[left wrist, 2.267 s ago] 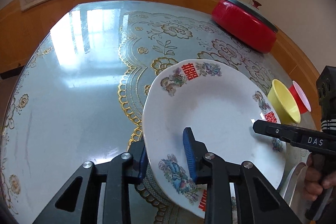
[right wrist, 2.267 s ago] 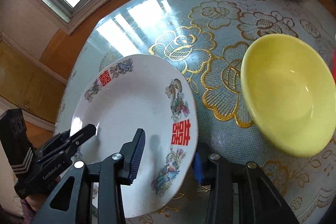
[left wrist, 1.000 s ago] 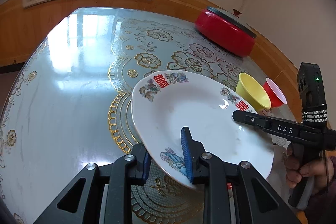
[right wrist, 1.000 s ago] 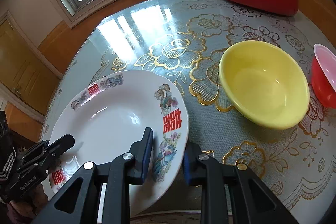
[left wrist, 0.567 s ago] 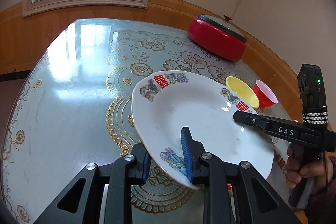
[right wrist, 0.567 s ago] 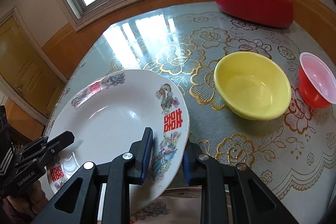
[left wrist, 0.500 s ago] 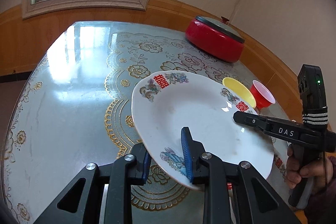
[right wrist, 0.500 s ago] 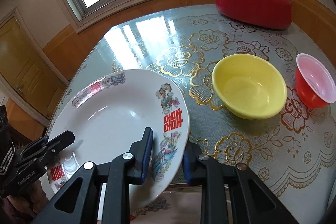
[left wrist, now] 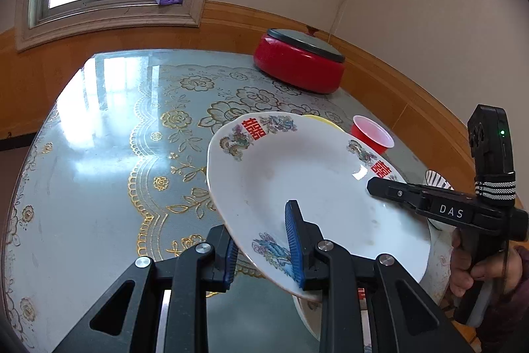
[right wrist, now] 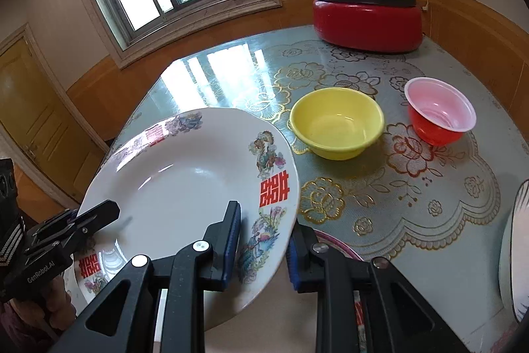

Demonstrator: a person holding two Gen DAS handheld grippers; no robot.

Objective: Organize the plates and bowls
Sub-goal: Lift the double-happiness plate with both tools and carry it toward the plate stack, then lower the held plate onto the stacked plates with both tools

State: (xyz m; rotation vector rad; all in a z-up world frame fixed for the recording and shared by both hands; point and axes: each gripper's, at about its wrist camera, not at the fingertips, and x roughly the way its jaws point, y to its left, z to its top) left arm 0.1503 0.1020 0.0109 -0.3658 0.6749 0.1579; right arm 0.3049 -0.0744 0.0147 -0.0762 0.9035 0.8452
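Left wrist view, left gripper [left wrist: 263, 248] jaws clamped narrowly on plate [left wrist: 307, 184] rim, right gripper [right wrist: 263, 248] likewise opposite

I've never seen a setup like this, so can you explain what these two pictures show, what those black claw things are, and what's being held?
There is no robot here. A person holds a black hand-held gripper in each hand, and each one carries a wide-angle camera looking forward along its two fingers. One picture comes from the left gripper, the other from the right gripper.

Both are shut on opposite edges of the same thing: a large white ceramic plate with red characters and flower prints, held above the table. In each view you can also see the other gripper across the plate.

On the glass-topped table with a gold-patterned lace cloth stand a yellow plastic bowl, a small red plastic bowl with a pale inside and a red lidded cooking pot. More dishes sit partly hidden beneath the plate.
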